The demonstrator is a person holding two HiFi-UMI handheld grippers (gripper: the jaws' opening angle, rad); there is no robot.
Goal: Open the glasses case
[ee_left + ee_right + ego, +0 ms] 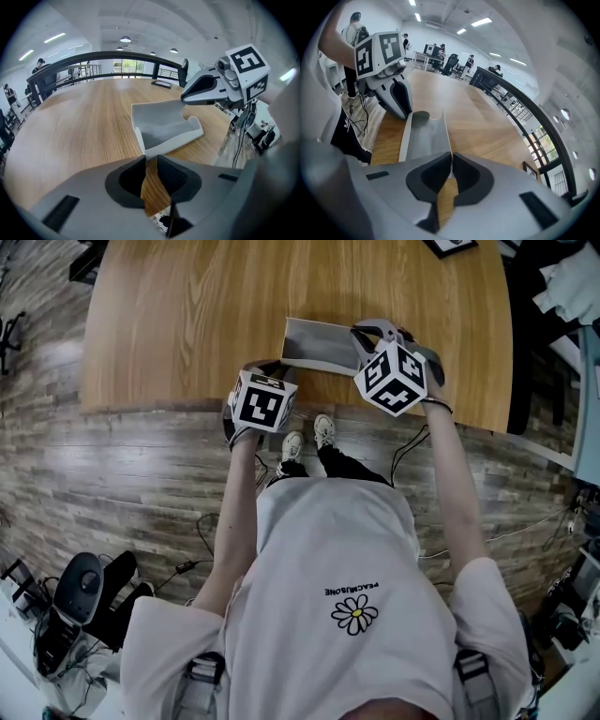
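The right gripper (451, 158) has its jaws together on the thin top edge of the lid (446, 129), pinching it at the end nearest its own camera. The left gripper (151, 157) has its jaws only partly closed. The near corner of the glasses case (168, 131) sits wedged between their tips, which seem to press on it, though only just. In the head view the case lies at 12 o'clock from the person, close to the table's near edge. The left gripper is at its 8 o'clock corner and the right at its 3 o'clock end. The lid stands about upright from the base, so the opening looks well along.

The weak point, I judge, is the left hold. It has only a corner, at the very tips, and a pull on the lid could tug that corner free and let the whole case lift or swing. The right pinch is on a thin bare edge and may slide off if the hand rolls.

The table (187, 324) is smooth pale wood, with a dark flat thing (450, 245) at 1 o'clock on its far edge. Below is a plank floor (122, 484), with cables and gear at 7 o'clock. The room is a bright open office with strip lights, a dark railing and people far off.
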